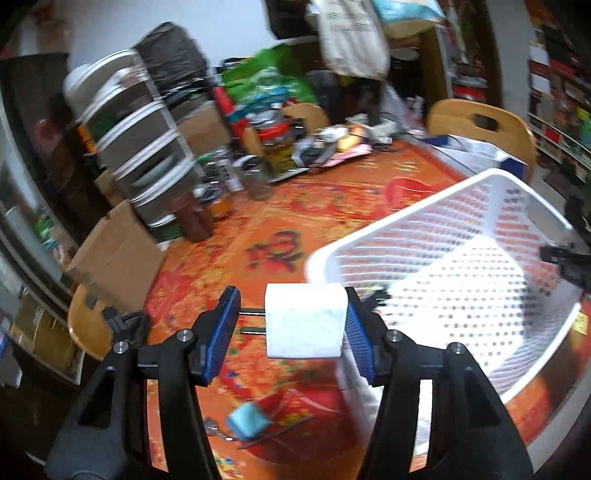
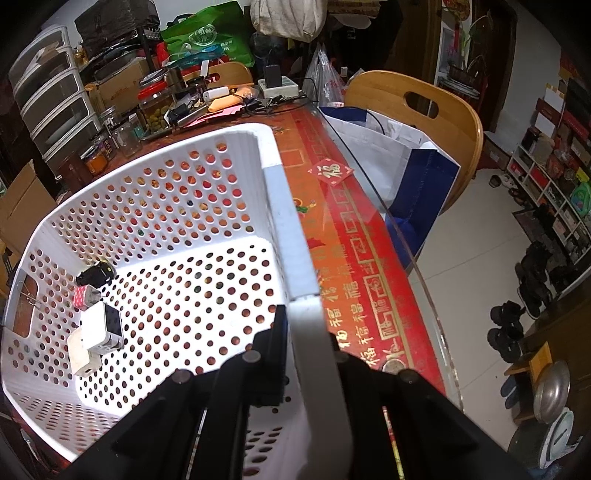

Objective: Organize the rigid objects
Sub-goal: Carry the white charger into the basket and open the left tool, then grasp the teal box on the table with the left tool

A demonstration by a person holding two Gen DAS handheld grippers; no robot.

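I see the counter [image 2: 354, 236] covered with a red and orange patterned cloth. At its far end stand a glass jar [image 2: 157, 107] with a red lid and a green bag [image 2: 210, 33]. A wooden chair [image 2: 424, 107] stands just beside the counter, with a white and blue bag [image 2: 402, 162] on it.

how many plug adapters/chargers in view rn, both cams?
6, maybe more hidden. One white charger between the left gripper fingers; a blue one on the tablecloth below; four in the basket: black, pink-patterned, white cube, cream.
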